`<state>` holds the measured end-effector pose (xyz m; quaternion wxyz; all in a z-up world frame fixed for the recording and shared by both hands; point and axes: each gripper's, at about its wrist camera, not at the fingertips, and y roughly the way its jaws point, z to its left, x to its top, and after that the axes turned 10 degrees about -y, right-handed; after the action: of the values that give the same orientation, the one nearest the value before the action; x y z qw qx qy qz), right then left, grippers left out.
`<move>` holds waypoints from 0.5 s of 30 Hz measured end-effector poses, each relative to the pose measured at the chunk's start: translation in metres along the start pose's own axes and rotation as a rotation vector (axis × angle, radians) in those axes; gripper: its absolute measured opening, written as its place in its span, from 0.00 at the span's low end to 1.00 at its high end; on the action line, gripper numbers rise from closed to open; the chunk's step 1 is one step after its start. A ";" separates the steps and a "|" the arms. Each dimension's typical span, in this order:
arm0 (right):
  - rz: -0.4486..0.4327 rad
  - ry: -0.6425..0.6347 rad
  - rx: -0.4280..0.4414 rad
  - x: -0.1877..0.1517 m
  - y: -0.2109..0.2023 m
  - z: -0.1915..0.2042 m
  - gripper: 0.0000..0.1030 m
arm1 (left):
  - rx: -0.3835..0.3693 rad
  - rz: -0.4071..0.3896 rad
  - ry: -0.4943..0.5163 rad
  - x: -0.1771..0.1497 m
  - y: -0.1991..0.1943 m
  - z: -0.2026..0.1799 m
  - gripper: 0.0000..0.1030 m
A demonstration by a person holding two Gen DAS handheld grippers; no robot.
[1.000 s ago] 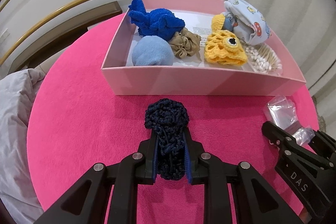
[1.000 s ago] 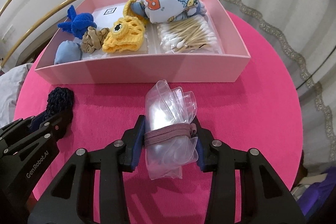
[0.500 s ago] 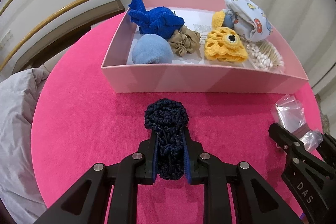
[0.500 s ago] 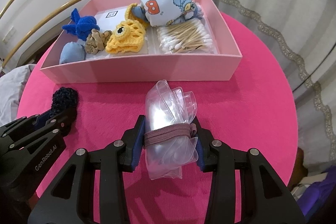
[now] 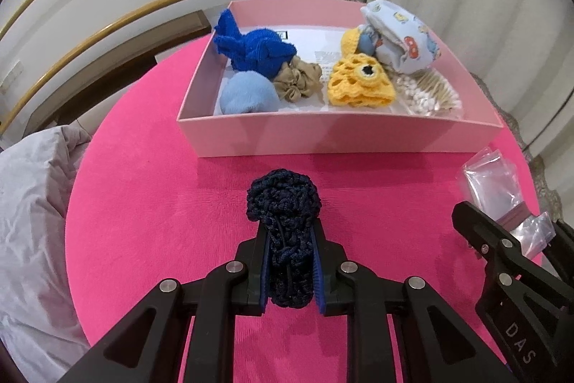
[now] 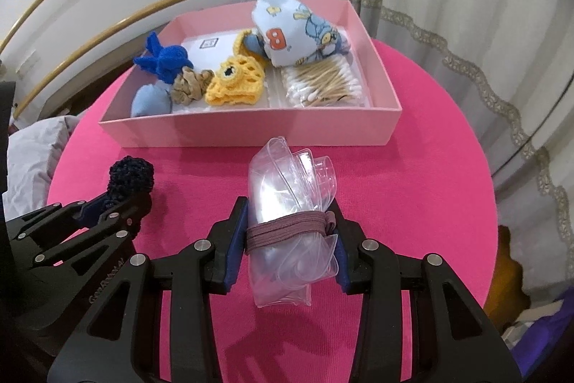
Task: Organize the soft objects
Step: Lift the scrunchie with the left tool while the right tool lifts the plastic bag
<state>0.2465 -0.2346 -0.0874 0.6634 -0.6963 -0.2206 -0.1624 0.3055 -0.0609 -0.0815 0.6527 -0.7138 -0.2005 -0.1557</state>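
Note:
My left gripper (image 5: 290,270) is shut on a dark navy crocheted piece (image 5: 285,203), held above the pink round table (image 5: 143,203). My right gripper (image 6: 291,239) is shut on a bundle of clear plastic bags tied with a mauve elastic band (image 6: 287,189). Ahead stands a pink box (image 5: 323,135) holding a royal blue cloth (image 5: 254,47), a light blue pouf (image 5: 247,94), a tan scrunchie (image 5: 297,81), a yellow crocheted piece (image 5: 362,81), a printed baby cloth (image 5: 401,42) and cotton swabs (image 5: 427,92). The left gripper also shows in the right wrist view (image 6: 118,203).
A grey cloth (image 5: 32,221) lies off the table's left edge. Curved wooden rails (image 5: 143,6) and a white wall stand behind the box. Lace-edged curtains (image 6: 466,24) hang at the right. The table's right edge (image 6: 491,203) drops off near dark objects on the floor.
Both grippers have drawn back and risen a little from the box, each keeping its object. The box looks slightly smaller and farther.

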 end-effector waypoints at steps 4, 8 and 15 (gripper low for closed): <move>-0.027 0.003 0.005 -0.003 -0.013 0.000 0.37 | -0.004 -0.024 0.005 -0.003 -0.015 -0.001 0.16; -0.059 0.002 -0.007 -0.006 -0.027 0.002 0.37 | -0.009 -0.056 0.011 -0.008 -0.033 -0.004 0.16; -0.124 -0.006 -0.026 -0.012 -0.056 0.006 0.37 | -0.018 -0.130 0.012 -0.020 -0.073 -0.006 0.17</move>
<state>0.2063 -0.2280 -0.0463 0.6422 -0.6905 -0.2632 -0.2037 0.2525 -0.0632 -0.0277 0.6359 -0.7043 -0.2410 -0.2037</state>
